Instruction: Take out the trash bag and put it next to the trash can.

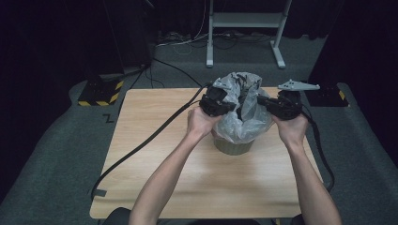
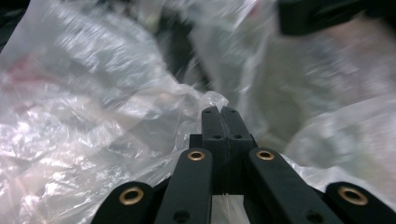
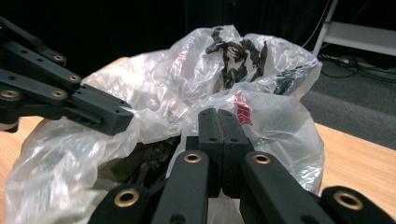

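Observation:
A clear plastic bag [image 1: 241,119] with red and black print lines a small dark bin [image 1: 233,147] at the middle of the wooden table [image 1: 187,178]. My left gripper [image 1: 233,107] grips the bag's left rim, jaws pressed together with plastic at their tip [image 2: 220,111]. On the opposite rim my right gripper [image 1: 259,100] is shut too, film bunched around its jaws [image 3: 217,112]. The right gripper view shows the bag [image 3: 261,107] pulled up and the left gripper [image 3: 123,122] pinching its edge. Dark contents lie inside the bag.
A black cable [image 1: 141,145] trails from the left gripper across the table's left half. Behind the table stand a white metal frame [image 1: 244,21] and floor cables. A black-and-yellow striped block [image 1: 101,93] sits off the back left corner.

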Tool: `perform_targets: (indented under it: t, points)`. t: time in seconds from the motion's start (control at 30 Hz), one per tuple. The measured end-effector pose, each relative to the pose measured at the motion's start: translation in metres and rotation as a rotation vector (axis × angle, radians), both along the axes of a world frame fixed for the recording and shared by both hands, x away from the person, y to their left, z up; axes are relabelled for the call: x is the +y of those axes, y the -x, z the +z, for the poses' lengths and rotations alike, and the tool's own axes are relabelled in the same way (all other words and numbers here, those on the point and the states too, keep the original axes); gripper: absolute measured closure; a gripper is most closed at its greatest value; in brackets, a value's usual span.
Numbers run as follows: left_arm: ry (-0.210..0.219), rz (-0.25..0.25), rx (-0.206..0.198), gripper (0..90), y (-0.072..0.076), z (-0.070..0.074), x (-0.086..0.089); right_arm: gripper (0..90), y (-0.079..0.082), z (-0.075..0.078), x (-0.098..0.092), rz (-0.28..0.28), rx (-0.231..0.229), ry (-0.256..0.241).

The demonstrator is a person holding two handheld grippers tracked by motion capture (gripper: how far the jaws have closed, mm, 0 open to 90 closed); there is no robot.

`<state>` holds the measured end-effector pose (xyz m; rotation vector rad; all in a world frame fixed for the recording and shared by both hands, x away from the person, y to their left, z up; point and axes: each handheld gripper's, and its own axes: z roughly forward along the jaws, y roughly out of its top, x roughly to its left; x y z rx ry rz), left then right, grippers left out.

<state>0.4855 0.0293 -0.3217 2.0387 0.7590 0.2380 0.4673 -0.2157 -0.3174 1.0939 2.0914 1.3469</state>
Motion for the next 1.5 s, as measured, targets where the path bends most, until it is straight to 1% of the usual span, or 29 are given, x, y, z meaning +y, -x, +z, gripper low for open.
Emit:
perform_targets:
  t: [0.1,0.13,0.2,0.23,0.3,0.33,0.4,0.43,0.53,0.57,0.63,0.73,0.87,0.97,1.0,1.03,1.07,1.1,1.13,1.17,1.2,1.23,1.27,1.3,1.33,1.37,1.4,1.43,1.5]
  points:
    - [0.08,-0.036,-0.015,90.0,0.004,0.004,0.001,90.0,0.001,0.003,-0.002,0.004,-0.01,-0.017]
    - [0.097,-0.044,-0.021,89.9,0.004,0.005,0.001,90.0,0.002,0.005,-0.002,0.007,-0.016,-0.027]
    - [0.107,-0.051,-0.026,89.7,0.005,0.006,0.0,90.0,0.003,0.006,-0.002,0.011,-0.018,-0.032]
    - [0.104,-0.049,-0.028,89.0,0.004,0.006,0.0,90.0,0.004,0.007,-0.002,0.014,-0.022,-0.037]
    - [0.099,-0.035,-0.029,75.7,0.002,0.004,0.0,90.0,0.005,0.011,0.0,0.026,-0.032,-0.04]
    - [0.095,-0.026,-0.025,75.7,0.0,0.002,-0.001,90.0,0.005,0.011,0.0,0.026,-0.032,-0.04]
    - [0.092,-0.019,-0.022,65.0,-0.002,-0.001,-0.003,90.0,0.006,0.014,0.002,0.037,-0.036,-0.045]
    - [0.091,-0.02,-0.019,53.6,-0.003,-0.002,-0.003,90.0,0.005,0.015,0.005,0.048,-0.036,-0.049]
    - [0.09,-0.016,-0.009,41.5,-0.005,-0.005,-0.005,90.0,0.005,0.015,0.009,0.066,-0.034,-0.05]
    - [0.089,-0.011,-0.008,41.5,-0.006,-0.006,-0.005,90.0,0.005,0.015,0.009,0.066,-0.034,-0.05]
    - [0.078,0.0,-0.007,34.6,-0.007,-0.007,-0.006,90.0,0.004,0.014,0.012,0.082,-0.029,-0.053]
    - [0.051,0.024,0.001,33.1,-0.01,-0.01,-0.008,90.0,0.004,0.013,0.015,0.095,-0.026,-0.057]
    - [0.011,0.06,0.006,32.6,-0.014,-0.015,-0.011,90.0,0.003,0.012,0.02,0.121,-0.018,-0.079]
    - [0.003,0.073,0.005,34.2,-0.015,-0.018,-0.014,90.0,0.002,0.01,0.025,0.145,-0.011,-0.091]
    - [-0.013,0.074,0.003,36.2,-0.015,-0.018,-0.016,90.0,0.002,0.01,0.026,0.149,-0.009,-0.09]
    - [-0.045,0.067,-0.009,39.9,-0.015,-0.018,-0.02,90.0,0.002,0.01,0.027,0.151,-0.008,-0.089]
    - [-0.045,0.067,-0.009,44.8,-0.015,-0.018,-0.02,90.0,0.002,0.01,0.027,0.151,-0.008,-0.089]
    - [-0.053,0.063,-0.013,44.8,-0.014,-0.018,-0.023,90.0,0.002,0.009,0.028,0.153,-0.009,-0.089]
    - [-0.066,0.06,-0.02,59.7,-0.013,-0.017,-0.026,90.0,0.002,0.009,0.029,0.156,-0.01,-0.086]
    - [-0.066,0.06,-0.02,67.4,-0.013,-0.017,-0.026,90.0,0.002,0.008,0.029,0.155,-0.009,-0.085]
    - [-0.074,0.062,-0.009,67.4,-0.013,-0.018,-0.027,90.0,0.002,0.008,0.029,0.155,-0.009,-0.085]
    - [-0.096,0.064,0.009,82.3,-0.015,-0.019,-0.026,90.0,0.002,0.009,0.029,0.151,-0.011,-0.078]
    - [-0.096,0.064,0.009,86.9,-0.015,-0.019,-0.026,90.0,0.003,0.008,0.028,0.147,-0.012,-0.072]
    - [-0.102,0.063,0.02,86.9,-0.016,-0.02,-0.025,90.0,0.003,0.008,0.028,0.147,-0.012,-0.072]
    - [-0.112,0.065,0.03,89.3,-0.017,-0.019,-0.024,87.3,0.003,0.006,0.027,0.137,-0.015,-0.055]
    - [-0.123,0.072,0.03,89.3,-0.017,-0.019,-0.024,87.3,0.003,0.006,0.027,0.137,-0.015,-0.055]
    - [-0.131,0.072,0.027,89.7,-0.016,-0.018,-0.023,77.9,0.004,0.005,0.024,0.12,-0.023,-0.07]
    - [-0.127,0.074,0.024,89.7,-0.016,-0.017,-0.021,77.9,0.004,0.005,0.024,0.12,-0.023,-0.07]
    - [-0.12,0.074,0.013,89.9,-0.015,-0.012,-0.017,62.8,0.006,0.005,0.016,0.086,-0.044,-0.087]
